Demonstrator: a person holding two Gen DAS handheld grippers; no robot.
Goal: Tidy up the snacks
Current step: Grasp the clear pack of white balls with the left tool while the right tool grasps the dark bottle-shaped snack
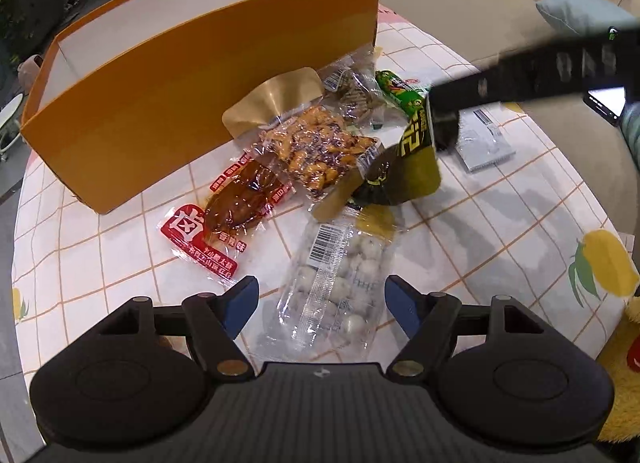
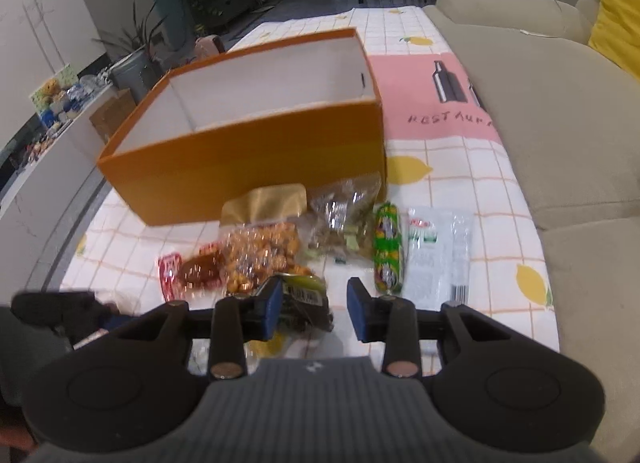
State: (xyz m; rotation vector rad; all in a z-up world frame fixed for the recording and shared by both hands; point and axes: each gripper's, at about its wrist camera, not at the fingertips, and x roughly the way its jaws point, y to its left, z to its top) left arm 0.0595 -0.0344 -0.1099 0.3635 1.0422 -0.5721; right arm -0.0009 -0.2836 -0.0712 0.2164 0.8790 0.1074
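Snacks lay by the box. Our left gripper gaped wide — our right gripper stood parted around a green pouch.

orange box open-topped, snack pile fronting it

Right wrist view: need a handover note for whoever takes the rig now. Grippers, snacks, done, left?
Left gripper: open, empty, above the clear packet of white balls.
Right gripper: jaws apart, dark green packet between them, against one finger only; not a sure grip.
Orange box: open, no snack seen inside.
Red packet, orange snack bag, green sausage and white packet lie on the table in front of the box.
Done: nothing boxed.
Left: probably re-grip the green packet, then box everything.
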